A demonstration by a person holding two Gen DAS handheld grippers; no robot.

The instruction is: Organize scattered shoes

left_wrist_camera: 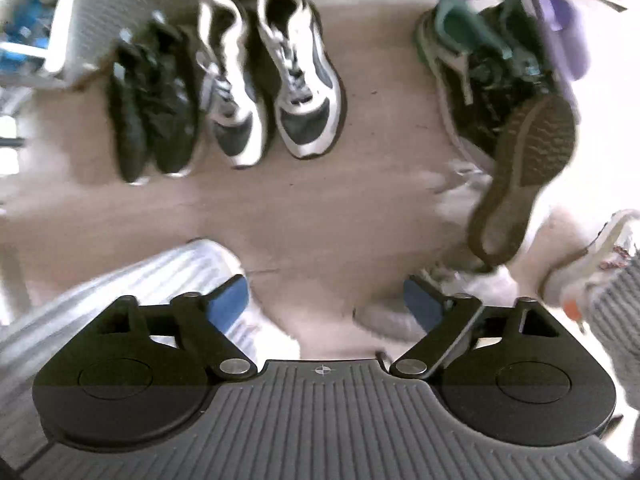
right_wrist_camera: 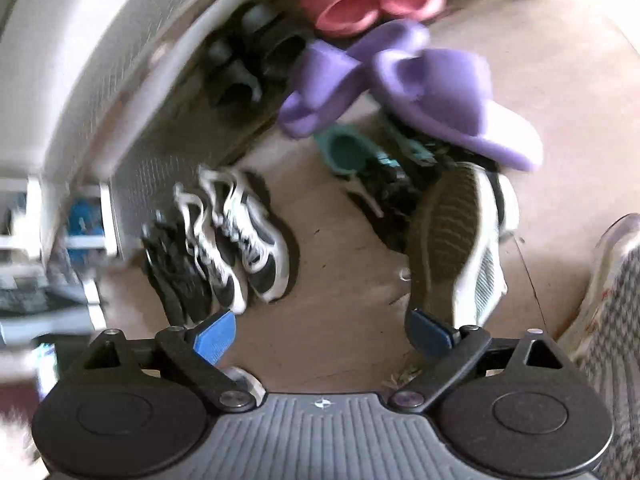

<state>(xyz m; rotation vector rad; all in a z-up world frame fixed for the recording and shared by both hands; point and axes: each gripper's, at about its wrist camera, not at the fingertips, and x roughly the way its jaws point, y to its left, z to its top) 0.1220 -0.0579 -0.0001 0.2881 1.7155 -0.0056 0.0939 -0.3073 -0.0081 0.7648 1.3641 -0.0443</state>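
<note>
Left wrist view: left gripper [left_wrist_camera: 326,300] hangs with jaws spread, empty, over bare floor [left_wrist_camera: 320,208]. Black sneakers [left_wrist_camera: 154,108] and white-grey sneakers [left_wrist_camera: 272,80] line up upper left; an overturned shoe [left_wrist_camera: 524,176] lies right. Right wrist view: right gripper [right_wrist_camera: 320,334] also gapes empty, purple slippers [right_wrist_camera: 400,84] near the top.

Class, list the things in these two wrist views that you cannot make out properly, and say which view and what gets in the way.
- Black sneakers, left view: motion blur hides laces and detail.
- Teal-lined shoe, right view: partly covered by the purple slippers.
- Tipped sneaker, right view: mainly its sole shows.
- Pale shoe, left view: cut by the right edge.
- Pink slippers, right view: cut by the top edge, blurred.
</note>
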